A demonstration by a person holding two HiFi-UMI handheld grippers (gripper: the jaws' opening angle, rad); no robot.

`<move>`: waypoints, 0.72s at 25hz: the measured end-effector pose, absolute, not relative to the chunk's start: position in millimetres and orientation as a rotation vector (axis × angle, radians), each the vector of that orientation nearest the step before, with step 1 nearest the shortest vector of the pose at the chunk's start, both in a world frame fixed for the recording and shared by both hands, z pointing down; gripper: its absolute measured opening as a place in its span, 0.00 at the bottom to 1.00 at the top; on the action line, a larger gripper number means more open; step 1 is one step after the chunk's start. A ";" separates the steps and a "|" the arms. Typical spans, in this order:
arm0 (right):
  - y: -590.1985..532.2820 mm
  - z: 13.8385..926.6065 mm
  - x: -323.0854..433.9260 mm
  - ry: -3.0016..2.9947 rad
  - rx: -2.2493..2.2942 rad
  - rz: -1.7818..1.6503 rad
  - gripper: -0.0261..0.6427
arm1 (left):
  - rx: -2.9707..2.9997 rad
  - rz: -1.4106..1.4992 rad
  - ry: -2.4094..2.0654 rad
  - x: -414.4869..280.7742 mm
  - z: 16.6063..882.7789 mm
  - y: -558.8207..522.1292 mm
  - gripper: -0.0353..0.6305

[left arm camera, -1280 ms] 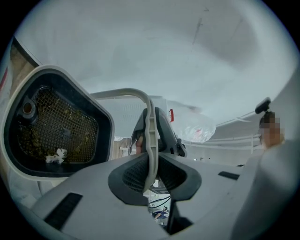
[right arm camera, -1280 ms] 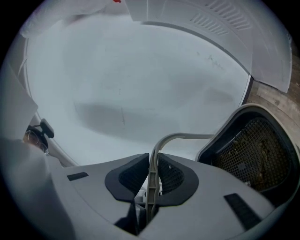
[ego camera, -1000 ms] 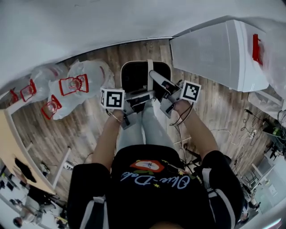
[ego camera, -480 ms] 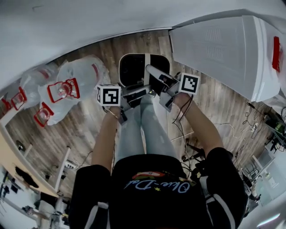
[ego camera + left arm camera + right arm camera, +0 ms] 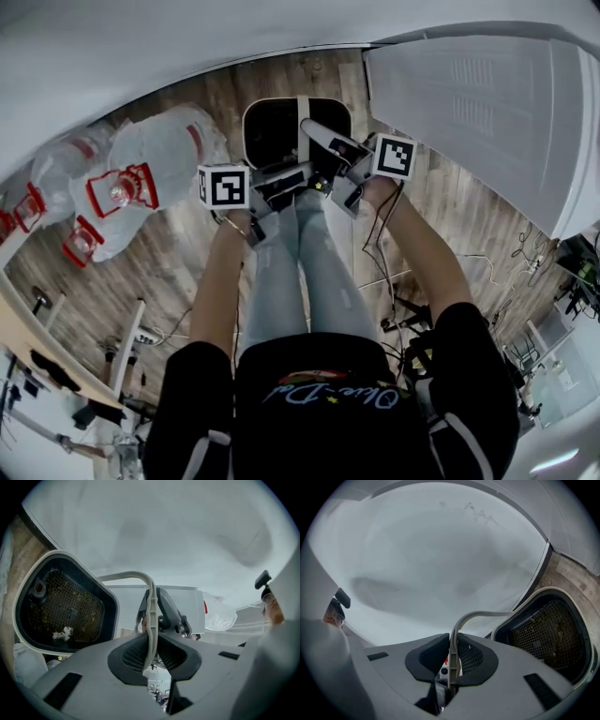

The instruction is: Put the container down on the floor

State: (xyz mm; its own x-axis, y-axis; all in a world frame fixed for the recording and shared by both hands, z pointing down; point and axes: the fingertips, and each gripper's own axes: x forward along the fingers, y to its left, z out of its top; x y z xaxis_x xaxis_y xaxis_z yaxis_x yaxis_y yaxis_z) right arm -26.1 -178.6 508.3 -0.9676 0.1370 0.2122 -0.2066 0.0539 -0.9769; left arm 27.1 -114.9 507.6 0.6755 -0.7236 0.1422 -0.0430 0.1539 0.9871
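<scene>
Both arms are being held straight down in front of the legs, forearms close together, with the left hand (image 5: 236, 223) and right hand (image 5: 379, 193) each wrapped round a gripper grip.

The left gripper (image 5: 298, 178) and right gripper (image 5: 319, 139) are being pointed inward toward each other over the container (image 5: 247, 131).

In the left gripper view the left gripper (image 5: 151, 644) is being kept clamped on the thin grey handle (image 5: 150, 620), pads pressed against it from both sides.

In the right gripper view the right gripper (image 5: 452, 660) is likewise being kept pinched on the same handle (image 5: 453, 653).

The container is being held by this handle over the wooden floor (image 5: 187, 272), just in front of the feet and near the wall. Whether its base is touching the floor cannot be told.

The container (image 5: 58, 554) is white outside and black inside, with a mesh (image 5: 65, 606) across its bottom. Yellowish specks are lying on the mesh, along with a small white scrap (image 5: 63, 632).

The scrap is being shown only in the left gripper view, which also shows the right gripper (image 5: 171, 611) just beyond the handle.

The right gripper view is showing the container (image 5: 546, 590) at right and a strip of floor (image 5: 572, 573) beside it.

Only the head view is showing the clear bags (image 5: 150, 159) with red handles at left and the white cabinet (image 5: 469, 103) at right.
</scene>
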 end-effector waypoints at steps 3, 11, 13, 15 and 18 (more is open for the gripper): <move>-182.2 527.1 -32.5 -2.080 0.065 2.004 0.11 | 1.337 -0.554 -0.716 21.0 525.9 -118.7 0.13; -184.1 563.6 -38.4 -2.051 0.078 2.012 0.11 | 1.339 -0.480 -0.742 11.4 561.0 -118.3 0.13; -185.5 572.0 -39.1 -2.050 0.075 2.014 0.11 | 1.346 -0.483 -0.739 11.2 568.5 -120.6 0.13; -186.4 580.4 -40.3 -2.051 0.075 2.009 0.11 | 1.347 -0.476 -0.744 10.4 579.1 -120.7 0.13; -187.2 594.0 -40.6 -2.051 0.069 1.982 0.11 | 1.341 -0.450 -0.759 10.1 596.9 -119.6 0.13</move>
